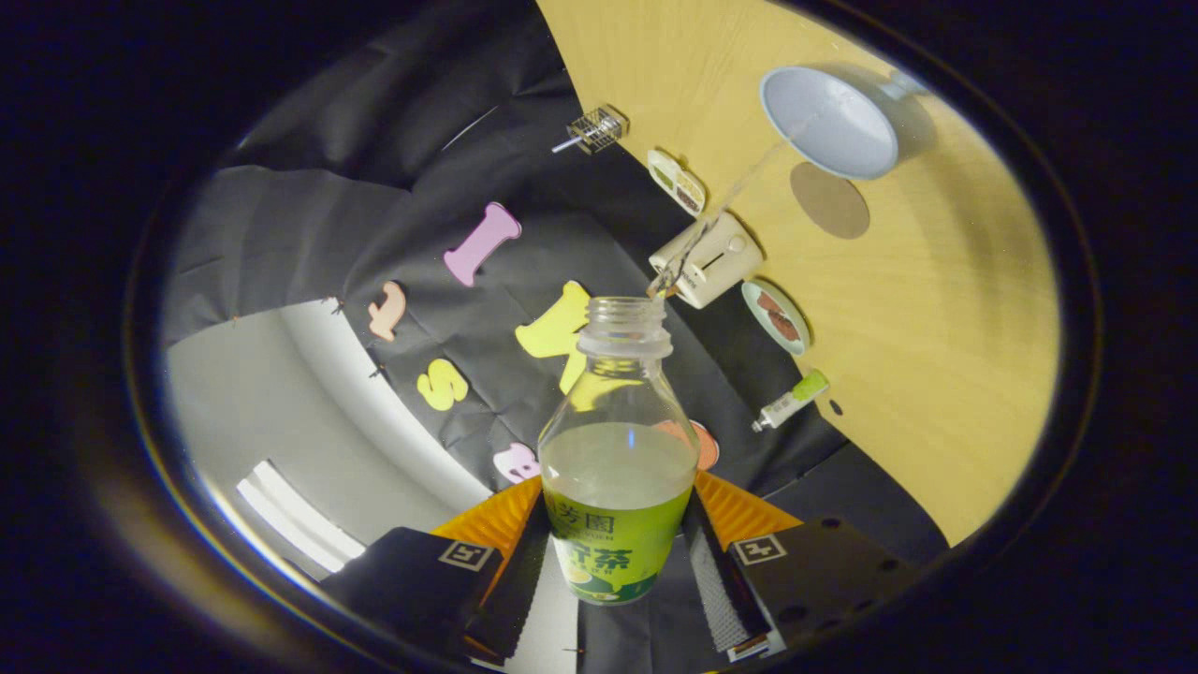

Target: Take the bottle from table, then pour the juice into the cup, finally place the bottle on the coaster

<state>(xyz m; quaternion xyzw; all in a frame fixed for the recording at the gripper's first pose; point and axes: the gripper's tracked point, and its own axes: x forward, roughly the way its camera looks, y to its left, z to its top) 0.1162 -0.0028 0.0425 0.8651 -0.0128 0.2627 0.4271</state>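
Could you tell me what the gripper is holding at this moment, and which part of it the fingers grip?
The gripper holds the open bottle, tilted over the table, both fingers pressing its labelled lower body from either side.

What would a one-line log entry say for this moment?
phase: pouring | gripper: shut on bottle | stream entering cup | coaster: bare, beside cup

Bottle base cut off between gripper fingers; we can't see pad contact. Label partly hidden. Cup far rim cropped. Small items along table edge too small to ID.
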